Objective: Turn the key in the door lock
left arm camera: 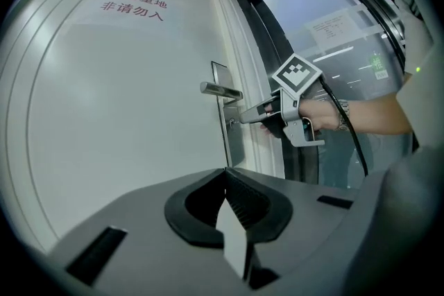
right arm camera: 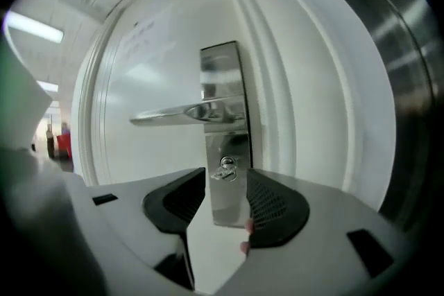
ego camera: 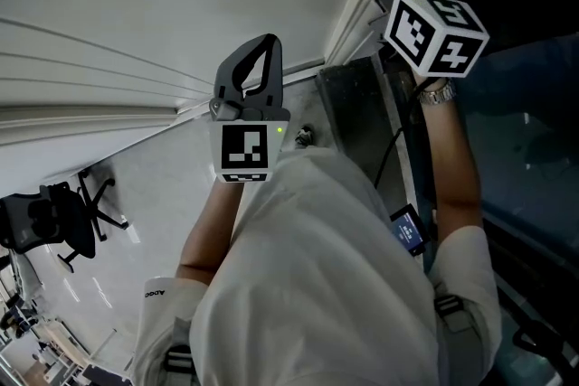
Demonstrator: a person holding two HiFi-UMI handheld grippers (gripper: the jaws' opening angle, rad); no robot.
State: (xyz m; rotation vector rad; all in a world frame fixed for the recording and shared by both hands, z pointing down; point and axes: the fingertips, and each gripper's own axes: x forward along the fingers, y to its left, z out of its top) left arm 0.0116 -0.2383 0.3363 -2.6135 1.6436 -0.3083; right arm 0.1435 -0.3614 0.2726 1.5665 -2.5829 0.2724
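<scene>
Our right claw [right arm camera: 225, 180] is released: its two jaws stand apart, and the key [right arm camera: 223, 174] shows in the gap between them, just ahead of the tips. Neither pad presses on it. The key sits in the lock, in the lower part of the metal lock plate [right arm camera: 223, 80], straight in front of this claw. It is too small for us to tell how it is turned. Above the claw's tips the door handle [right arm camera: 173, 113] reaches out from the plate toward the claw's left, roughly level. The white door [right arm camera: 139, 52] fills the space behind the plate and off to the claw's left.

Our left claw [left arm camera: 225, 180] is clenched, its jaws meeting with nothing between them. It hangs well back from the door, aimed at the plain door face. The lock plate and the right claw lie ahead of it and to its right. From here we see the hand [left arm camera: 318, 111] that carries the right claw, with a wristwatch [left arm camera: 342, 114] on the wrist. High on the door, up and left of the left claw, is a sign in red characters [left arm camera: 135, 5]. A glass panel [left arm camera: 333, 31] stands to the claw's far right.
</scene>
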